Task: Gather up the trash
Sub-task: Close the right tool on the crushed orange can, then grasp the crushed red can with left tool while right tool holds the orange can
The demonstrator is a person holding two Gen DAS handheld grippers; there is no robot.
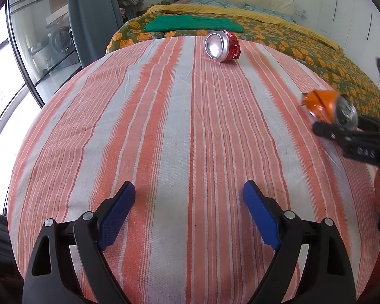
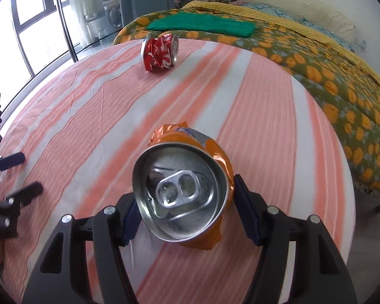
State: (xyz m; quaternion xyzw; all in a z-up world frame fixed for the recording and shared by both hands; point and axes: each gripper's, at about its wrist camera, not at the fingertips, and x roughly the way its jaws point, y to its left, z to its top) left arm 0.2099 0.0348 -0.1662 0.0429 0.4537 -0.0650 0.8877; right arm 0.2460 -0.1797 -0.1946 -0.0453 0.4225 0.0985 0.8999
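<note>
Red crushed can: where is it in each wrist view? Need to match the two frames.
Left wrist: red can upper centre, lying on the striped cloth, silver end toward the camera, ahead of the open left gripper.
Right wrist: red can upper left of centre, crumpled side showing, beyond the orange can in the right gripper.
Shared landmark: folded green cloth on the bed behind it.

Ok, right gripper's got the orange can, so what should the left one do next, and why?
Probably ease the left gripper forward toward the crushed red can. Its jaws stand open and empty over the striped cloth, the red can lies loose straight ahead, and the right gripper is already shut on the orange can.
</note>
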